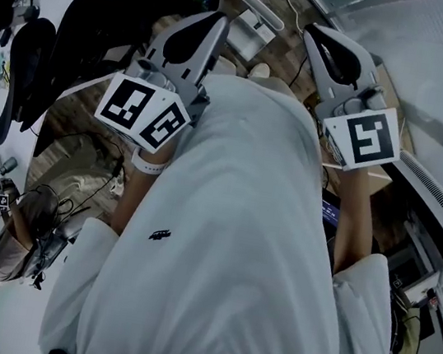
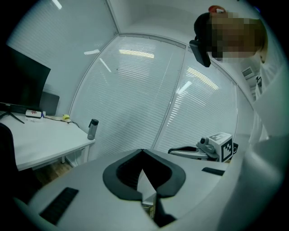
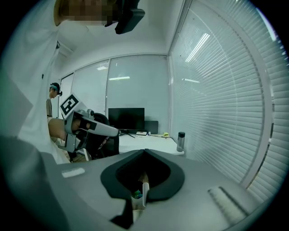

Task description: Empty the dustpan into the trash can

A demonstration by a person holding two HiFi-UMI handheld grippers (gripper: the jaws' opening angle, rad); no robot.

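White shirt [image 1: 228,240] fills most of the head view and is the closest thing to us, with both grippers held up in front of the chest. On the left gripper [image 1: 220,18] the jaws are together with nothing between them, and its own view confirms the pads meet at the tip. It's the same for the right gripper [image 1: 310,29]: jaws together, empty. Both aim forward and only slightly down, so the gripper views give us blinds [image 2: 135,90], a desk [image 2: 45,142], a bottle [image 2: 92,129] and a monitor [image 3: 126,118], but no dustpan and no trash can. We cannot place either task thing with certainty. The best candidate is a white boxy thing [image 1: 253,29] on the wood floor [image 1: 79,129], seen in the head view in the gap between the two gripper tips, a bit nearer the left one. It is too small and dim to name, and we cannot read its long axis. Our judgement is that the task has not started, since nothing is gripped. What matters for the coming move is that whatever we need lies below and ahead of both tips, so it likely needs open jaws and a gripper tipped well downward. Left looks marginally closer, if that white thing is the target.
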